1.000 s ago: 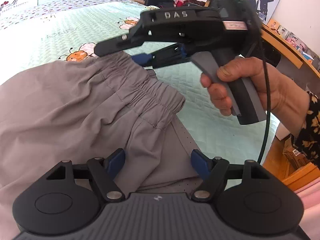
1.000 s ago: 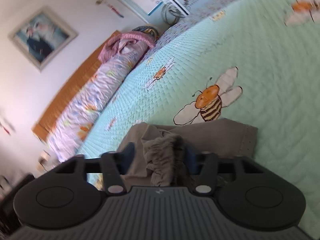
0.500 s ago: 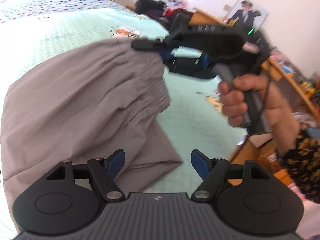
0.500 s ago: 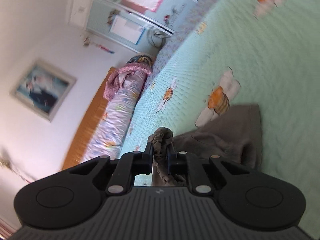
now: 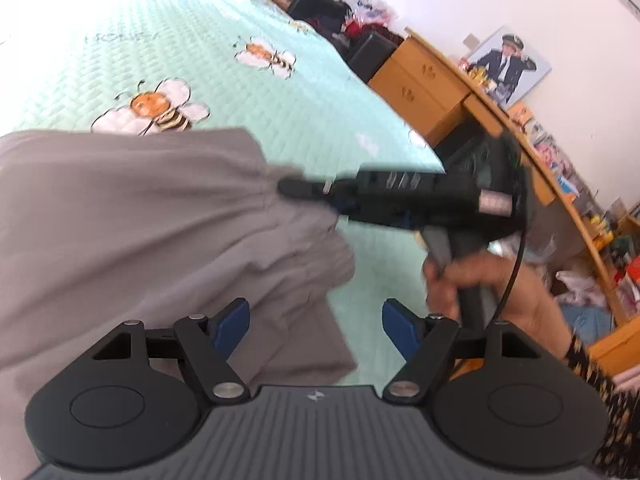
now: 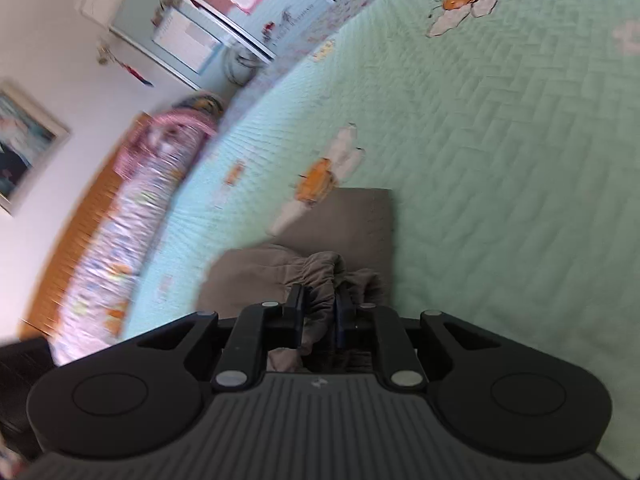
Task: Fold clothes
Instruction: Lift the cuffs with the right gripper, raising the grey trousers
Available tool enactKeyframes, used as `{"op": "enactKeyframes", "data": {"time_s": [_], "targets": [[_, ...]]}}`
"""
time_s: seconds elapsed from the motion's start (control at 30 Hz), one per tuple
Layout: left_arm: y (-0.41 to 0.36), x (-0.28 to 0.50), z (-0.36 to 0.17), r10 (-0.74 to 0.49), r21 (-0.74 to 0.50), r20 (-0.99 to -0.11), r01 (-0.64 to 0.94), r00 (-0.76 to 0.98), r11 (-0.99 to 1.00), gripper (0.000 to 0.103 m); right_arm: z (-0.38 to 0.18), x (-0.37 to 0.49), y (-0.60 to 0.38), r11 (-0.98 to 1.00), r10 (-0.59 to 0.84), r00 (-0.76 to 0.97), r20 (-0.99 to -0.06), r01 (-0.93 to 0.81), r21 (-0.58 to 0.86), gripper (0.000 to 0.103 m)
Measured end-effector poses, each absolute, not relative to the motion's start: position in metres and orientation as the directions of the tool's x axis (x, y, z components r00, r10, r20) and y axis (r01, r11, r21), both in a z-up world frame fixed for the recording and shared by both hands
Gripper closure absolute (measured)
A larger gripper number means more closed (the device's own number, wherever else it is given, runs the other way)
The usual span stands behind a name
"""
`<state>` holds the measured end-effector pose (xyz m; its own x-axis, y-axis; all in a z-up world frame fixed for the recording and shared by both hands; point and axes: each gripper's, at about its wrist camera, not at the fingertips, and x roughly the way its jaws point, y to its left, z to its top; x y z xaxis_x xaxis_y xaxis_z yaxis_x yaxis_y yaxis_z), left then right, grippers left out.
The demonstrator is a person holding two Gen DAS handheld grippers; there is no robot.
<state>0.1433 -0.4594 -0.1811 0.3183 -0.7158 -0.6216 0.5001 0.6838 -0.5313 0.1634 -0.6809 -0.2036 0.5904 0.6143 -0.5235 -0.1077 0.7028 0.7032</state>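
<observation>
your right gripper [image 6: 318,312] has just been closing and is clamped on the bunched elastic waistband of the grey shorts [image 5: 132,216]. in the left wrist view its tip [image 5: 286,188] bites the waistband edge, pulling the cloth into taut pleats. the shorts lie on the green bee-print quilt [image 5: 224,60], near its edge by the wooden desk [image 5: 424,88]. your left gripper [image 5: 316,322] is released, pads wide apart, nothing pinched, hovering over the shorts' lower corner.

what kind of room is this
Most likely a bedroom: a bed with a green bee-print quilt, a long floral bolster at its headboard, and a wooden desk beside it.
</observation>
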Motion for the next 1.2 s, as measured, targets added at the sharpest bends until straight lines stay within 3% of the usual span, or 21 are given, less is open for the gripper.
{"op": "enactKeyframes", "data": {"time_s": [0.17,0.27,0.33,0.37,0.77,0.93,1.07,1.2], "targets": [[-0.469,0.161,-0.191,-0.748,-0.590,-0.581,0.467,0.321,0.659,0.026,-0.209,0.160,-0.683,0.684,0.616,0.612,-0.496,-0.103,0.722,0.081],[-0.479,0.168,-0.201,-0.746,-0.598,-0.602,0.457,0.285,0.658,0.026,-0.208,0.148,-0.694,0.650,0.604,0.650,-0.460,-0.069,0.756,0.067],[-0.480,0.167,-0.203,-0.747,-0.594,-0.603,0.467,0.280,0.655,0.026,-0.208,0.137,-0.704,0.641,0.571,0.685,-0.453,-0.028,0.767,0.030],[-0.480,0.166,-0.203,-0.747,-0.590,-0.602,0.474,0.281,0.654,0.026,-0.210,0.132,-0.709,0.634,0.558,0.700,-0.446,-0.013,0.773,0.026],[-0.481,0.166,-0.207,-0.740,-0.583,-0.610,0.472,0.283,0.661,0.023,-0.228,0.150,-0.709,0.455,0.726,0.590,-0.353,-0.027,0.890,0.026],[-0.480,0.164,-0.208,-0.740,-0.584,-0.610,0.469,0.284,0.662,0.020,-0.221,0.147,-0.711,0.374,0.771,0.581,-0.260,-0.082,0.924,0.026],[-0.480,0.163,-0.208,-0.740,-0.584,-0.609,0.470,0.285,0.662,0.020,-0.226,0.155,-0.707,0.429,0.775,0.537,-0.332,-0.062,0.901,0.026],[-0.478,0.162,-0.210,-0.744,-0.590,-0.605,0.467,0.284,0.658,0.020,-0.229,0.155,-0.707,0.379,0.808,0.514,-0.287,-0.081,0.922,0.026]]}}
